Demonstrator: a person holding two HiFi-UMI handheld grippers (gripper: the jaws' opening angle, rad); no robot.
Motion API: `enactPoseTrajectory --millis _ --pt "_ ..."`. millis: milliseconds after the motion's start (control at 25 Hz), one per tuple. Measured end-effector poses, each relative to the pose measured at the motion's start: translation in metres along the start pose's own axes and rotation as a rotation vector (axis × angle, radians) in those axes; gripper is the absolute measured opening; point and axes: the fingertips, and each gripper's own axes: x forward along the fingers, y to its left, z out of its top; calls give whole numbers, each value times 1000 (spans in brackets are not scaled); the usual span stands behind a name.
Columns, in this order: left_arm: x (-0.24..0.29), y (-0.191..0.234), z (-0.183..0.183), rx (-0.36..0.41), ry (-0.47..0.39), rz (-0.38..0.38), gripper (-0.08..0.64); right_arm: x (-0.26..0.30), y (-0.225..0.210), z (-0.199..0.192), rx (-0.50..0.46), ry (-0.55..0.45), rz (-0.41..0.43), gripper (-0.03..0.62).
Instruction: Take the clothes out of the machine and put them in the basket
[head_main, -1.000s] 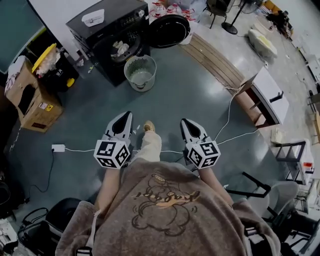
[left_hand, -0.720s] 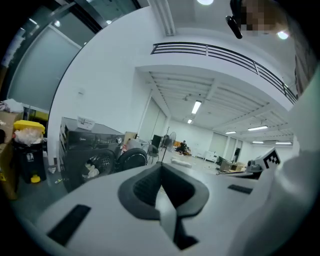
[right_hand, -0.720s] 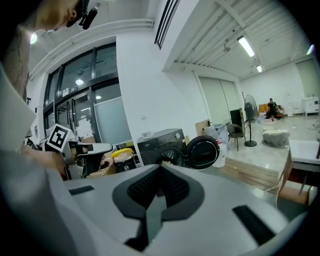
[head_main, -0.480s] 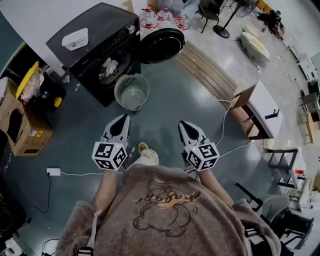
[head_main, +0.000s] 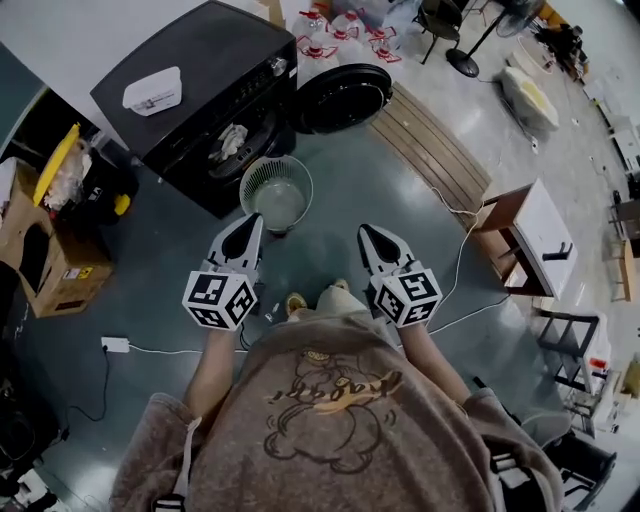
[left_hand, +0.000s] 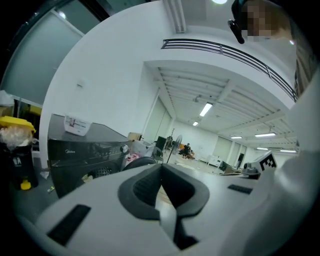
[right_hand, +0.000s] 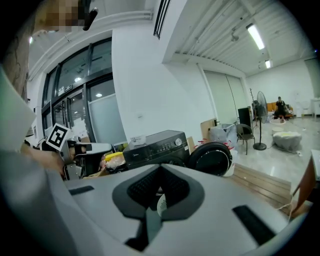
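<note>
Workshop room, grey-green polished floor (head_main: 350, 200): an open front-loader, with two empty grippers facing it.

Black washing machine (head_main: 200, 100) by the wall, its round door (head_main: 343, 98) swung wide so the drum can be reached. Wooden platform (head_main: 430, 140) to the right, cardboard box (head_main: 45, 255) to the left. White slatted basket (head_main: 277, 193) on the floor just before the opening, likely placed for a short transfer, apparently empty. Pale clothes (head_main: 233, 140) lie in the drum. Left gripper (head_main: 254, 222) and right gripper (head_main: 366, 234) are side by side and point at the machine, jaws pressed together on nothing.
</note>
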Motion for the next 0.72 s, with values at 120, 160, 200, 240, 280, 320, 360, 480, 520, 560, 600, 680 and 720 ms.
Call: enactPoseTrajectory --millis 120,160,200,240,280,320,360,480,520,560,600,680,720 --pt "17 9 2 -6 5 20 5 24 -10 12 -6 3 29 -5" --pt "23 13 3 -2 8 27 5 32 -14 15 -10 4 40 -5" --pt "29 16 4 1 8 36 5 40 -20 18 -15 5 52 -5" --pt "36 20 6 2 7 48 5 48 -25 21 -22 8 65 -5" --pt "43 24 8 3 5 63 5 56 -32 24 -29 13 78 -5" --pt "50 29 11 2 4 81 5 65 -39 26 -34 20 90 -5" --pt "58 33 13 1 3 99 5 74 -47 29 -37 28 103 -5" --pt "85 41 21 5 -1 137 5 102 -68 42 -47 46 149 -5" --pt "94 44 23 8 -2 148 5 111 -74 45 -51 52 168 -5" --pt "103 46 25 10 -4 159 5 121 -79 48 -54 60 191 -5" --pt "110 50 26 14 -5 170 6 131 -83 51 -58 68 217 -5" --pt "124 59 28 20 -9 195 6 150 -88 55 -71 85 272 -5" --pt "129 64 28 19 -11 207 5 161 -90 56 -77 94 293 -5"
